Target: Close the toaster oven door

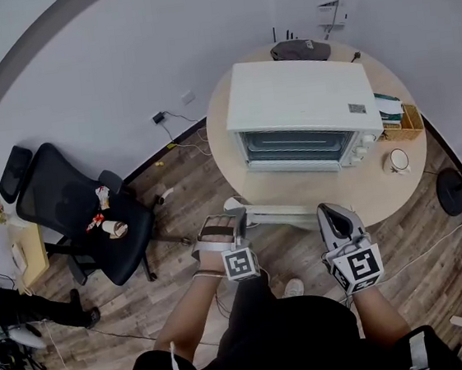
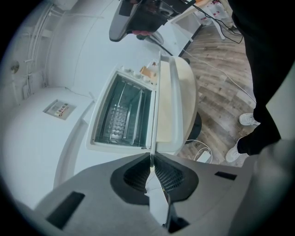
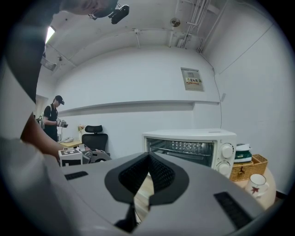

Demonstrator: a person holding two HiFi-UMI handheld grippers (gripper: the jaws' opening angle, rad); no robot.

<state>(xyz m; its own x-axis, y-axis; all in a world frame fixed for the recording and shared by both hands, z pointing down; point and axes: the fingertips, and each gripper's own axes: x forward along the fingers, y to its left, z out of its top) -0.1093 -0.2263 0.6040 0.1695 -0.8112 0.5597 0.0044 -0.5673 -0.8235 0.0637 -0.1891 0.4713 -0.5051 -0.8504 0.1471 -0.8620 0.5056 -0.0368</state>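
One round wooden table (image 1: 381,192) stands on plank flooring (image 1: 189,185) by a white wall (image 1: 116,52). The left gripper (image 2: 151,156) pinches the lowered oven door (image 1: 276,213) by its edge; the right gripper (image 3: 148,156) is closed, empty.

Office or lab room by the look: bare white walls (image 1: 116,52), wood-pattern floor (image 1: 437,248), black office chair (image 1: 76,210), trailing cables (image 1: 185,148), round table (image 1: 381,196).
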